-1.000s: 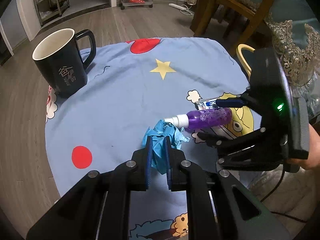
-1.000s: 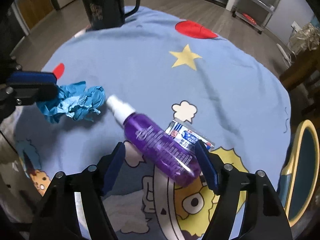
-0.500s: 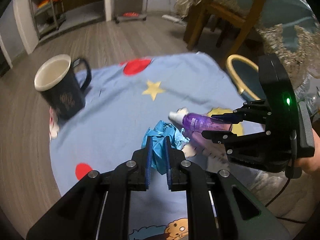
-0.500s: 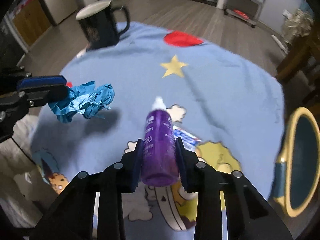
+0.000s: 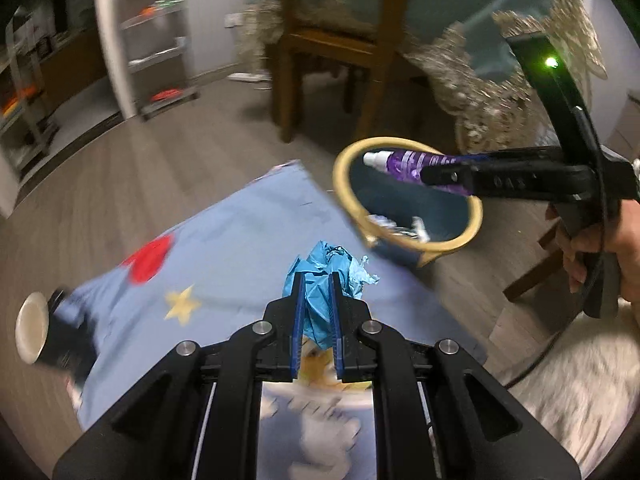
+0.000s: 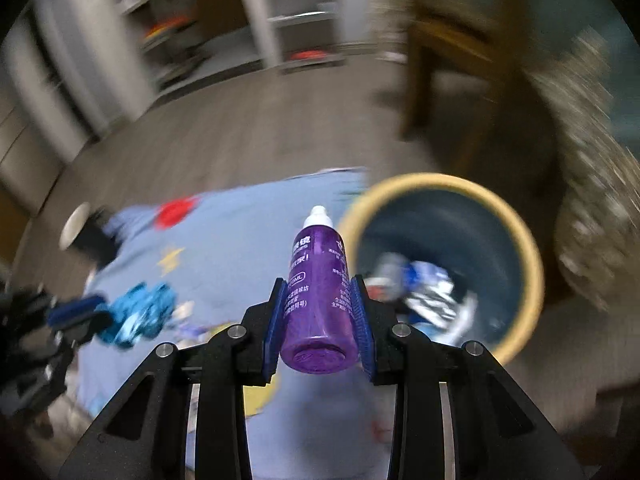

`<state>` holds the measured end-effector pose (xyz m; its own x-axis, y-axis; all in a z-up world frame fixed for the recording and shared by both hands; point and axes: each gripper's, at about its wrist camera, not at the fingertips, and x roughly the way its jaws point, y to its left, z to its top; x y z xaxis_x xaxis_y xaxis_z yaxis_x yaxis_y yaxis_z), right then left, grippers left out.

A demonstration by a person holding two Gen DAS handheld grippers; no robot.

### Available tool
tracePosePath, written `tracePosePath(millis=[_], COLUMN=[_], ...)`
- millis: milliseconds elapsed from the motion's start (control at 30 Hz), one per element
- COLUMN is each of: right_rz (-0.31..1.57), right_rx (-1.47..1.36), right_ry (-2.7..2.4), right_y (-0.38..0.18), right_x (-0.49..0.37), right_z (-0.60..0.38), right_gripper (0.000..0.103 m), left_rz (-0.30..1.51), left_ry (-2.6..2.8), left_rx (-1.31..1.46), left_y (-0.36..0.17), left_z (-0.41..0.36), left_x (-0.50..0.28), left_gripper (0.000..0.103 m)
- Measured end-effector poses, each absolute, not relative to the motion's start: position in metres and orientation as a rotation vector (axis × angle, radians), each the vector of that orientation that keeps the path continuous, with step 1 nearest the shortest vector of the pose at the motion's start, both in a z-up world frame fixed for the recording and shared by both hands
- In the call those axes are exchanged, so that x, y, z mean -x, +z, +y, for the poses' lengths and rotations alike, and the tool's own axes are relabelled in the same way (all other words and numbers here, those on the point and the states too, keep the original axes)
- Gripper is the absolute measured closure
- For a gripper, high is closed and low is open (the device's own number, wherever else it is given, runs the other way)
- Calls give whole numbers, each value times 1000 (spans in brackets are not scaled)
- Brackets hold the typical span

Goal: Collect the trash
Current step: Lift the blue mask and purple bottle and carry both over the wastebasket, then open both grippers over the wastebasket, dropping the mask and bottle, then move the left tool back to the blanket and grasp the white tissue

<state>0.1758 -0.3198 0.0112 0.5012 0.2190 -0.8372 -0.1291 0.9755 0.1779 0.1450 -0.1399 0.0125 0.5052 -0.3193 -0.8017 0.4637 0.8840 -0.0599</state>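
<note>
A miss is the danger here: if the purple spray bottle point(image 6: 318, 292) is let go too soon it could be knocked off the yellow rim of the bin point(image 6: 532, 268) and sent to the floor, and the light blue crumpled paper point(image 5: 326, 278) could be caught on a pad and dragged out (both views are smeared). The bottle is clamped around its body by the right gripper point(image 6: 320, 312), carried level above the bin's mouth. The paper is pinched between the nearly closed pads of the left gripper point(image 5: 316, 312), held over the blue tablecloth point(image 5: 240, 248), short of the bin
</note>
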Motion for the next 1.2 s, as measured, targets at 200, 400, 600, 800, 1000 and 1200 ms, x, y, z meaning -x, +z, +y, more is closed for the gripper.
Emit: tracePosePath(millis=[200, 400, 600, 800, 1000, 1200], right_rz=[1058, 1078, 1039, 1043, 1051, 1001], right_rx=[-327, -467, -497, -452, -383, -316], right_ry=[57, 23, 32, 33, 40, 18], right_y=[-19, -46, -38, -32, -16, 10], right_x=[-195, -205, -205, -206, -193, -167], right_z=[-413, -448, -445, -437, -417, -384], right_gripper=[69, 64, 25, 25, 25, 21], left_rz=[931, 966, 967, 951, 944, 952], left_ry=[-575, -592, -590, -568, -518, -462], left_rx=[-198, -222, -210, -196, -208, -198], left_y=[-2, -35, -44, -31, -18, -13], left_z=[-218, -274, -281, -255, -209, -162], left_x=[-186, -227, -230, -212, -175, -135], left_gripper=[92, 92, 50, 49, 47, 34])
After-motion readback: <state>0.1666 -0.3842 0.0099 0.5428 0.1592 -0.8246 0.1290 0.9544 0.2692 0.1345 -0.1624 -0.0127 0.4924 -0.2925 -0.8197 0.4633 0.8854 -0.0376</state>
